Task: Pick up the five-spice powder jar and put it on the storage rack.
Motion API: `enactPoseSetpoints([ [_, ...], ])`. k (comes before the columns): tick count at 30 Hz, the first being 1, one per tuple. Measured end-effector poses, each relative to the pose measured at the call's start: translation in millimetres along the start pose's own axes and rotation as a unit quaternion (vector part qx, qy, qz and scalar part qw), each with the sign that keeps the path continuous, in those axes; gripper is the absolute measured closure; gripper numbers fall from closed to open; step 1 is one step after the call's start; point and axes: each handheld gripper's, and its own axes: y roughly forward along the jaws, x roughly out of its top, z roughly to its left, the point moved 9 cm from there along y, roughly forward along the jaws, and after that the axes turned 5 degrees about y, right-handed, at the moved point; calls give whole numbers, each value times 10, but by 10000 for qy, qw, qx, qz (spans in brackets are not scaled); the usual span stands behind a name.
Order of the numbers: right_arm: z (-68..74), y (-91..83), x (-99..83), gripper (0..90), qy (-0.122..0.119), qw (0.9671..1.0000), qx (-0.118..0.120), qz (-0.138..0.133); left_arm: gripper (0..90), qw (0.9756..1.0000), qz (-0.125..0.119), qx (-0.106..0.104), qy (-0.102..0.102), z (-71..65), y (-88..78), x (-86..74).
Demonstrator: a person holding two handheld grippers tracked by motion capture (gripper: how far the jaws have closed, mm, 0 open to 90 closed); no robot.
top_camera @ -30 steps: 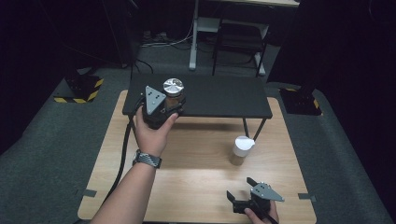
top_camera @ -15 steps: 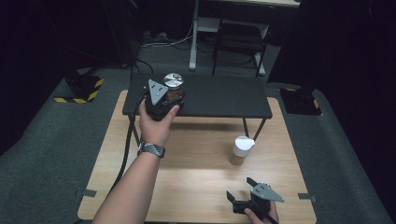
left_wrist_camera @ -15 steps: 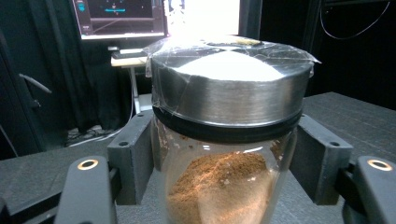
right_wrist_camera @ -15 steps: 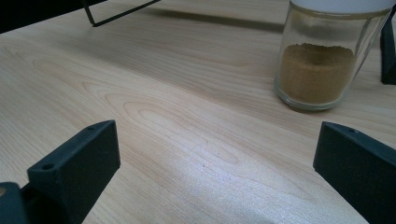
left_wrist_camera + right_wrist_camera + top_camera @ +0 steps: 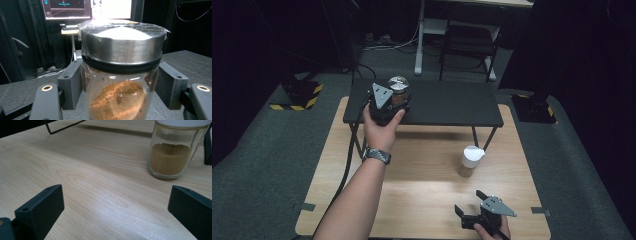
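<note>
Two jars in play. Left tool is clenched on the silver-lidded jar, upper centre-left of the high view, over the black raised shelf. In the left gripper view both pads press the glass just below the lid; the jar holds reddish-brown powder, and clear film wraps the lid. Whether the jar's base touches the shelf cannot be told. It sits near the shelf's left end, close to the front edge; the shelf to its right is open all the way to the far end.

Right tool rests low at the lower right of the high view, near the front edge of the wooden surface, its jaws released and wide apart with nothing between them. In the right gripper view, bare wood lies between the pads. White-lidded jar stands upright on the wood below the shelf's right leg, apart from the right tool; it shows tan powder.
</note>
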Motion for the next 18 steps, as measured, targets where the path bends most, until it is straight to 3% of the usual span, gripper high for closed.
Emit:
enactPoseSetpoints([
  [18, 11, 7, 2, 1, -22, 10000, 4, 8, 311, 9999, 25, -92, -98, 46, 21, -12],
])
